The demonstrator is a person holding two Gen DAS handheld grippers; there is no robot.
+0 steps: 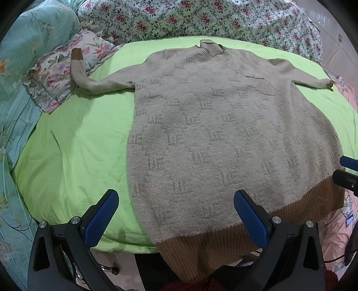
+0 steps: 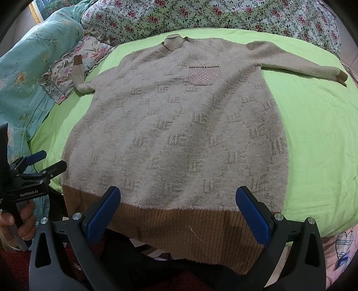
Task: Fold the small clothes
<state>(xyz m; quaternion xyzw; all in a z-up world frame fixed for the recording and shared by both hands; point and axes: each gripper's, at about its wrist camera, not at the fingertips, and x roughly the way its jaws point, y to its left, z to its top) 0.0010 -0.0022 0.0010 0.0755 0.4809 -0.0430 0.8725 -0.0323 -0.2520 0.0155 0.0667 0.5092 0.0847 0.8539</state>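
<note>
**Op:** I've got the sweater [image 2: 179,134] spread flat, front up, on the green sheet [image 2: 313,145], collar at the far end, brown hem [image 2: 179,228] hanging over the near edge toward me. Nothing is folded yet, so I'd call this the very start.

**Spotter:** Claws?

**Op:** Both wide apart and empty. My left gripper [image 1: 176,215] hangs over the hem's left corner; my right gripper [image 2: 179,212] hangs over the hem further right. No pad touches the knit.

**Spotter:** Next move?

**Op:** I'd say a sleeve comes first. The left sleeve [image 1: 96,82] runs out and bends up onto the floral pillow [image 1: 56,73]; the right sleeve [image 2: 302,65] lies straight toward the sheet's far right edge. Either needs a pinch near the cuff and a sweep across the chest.

**Spotter:** Room?

**Op:** Bare sheet on both sides of the body, wider on the left in my left view. The pillow crowds the left cuff, and the quilt [image 2: 223,18] heaps up just behind the collar. The hem overhang could drag the sweater off if I tug.
</note>
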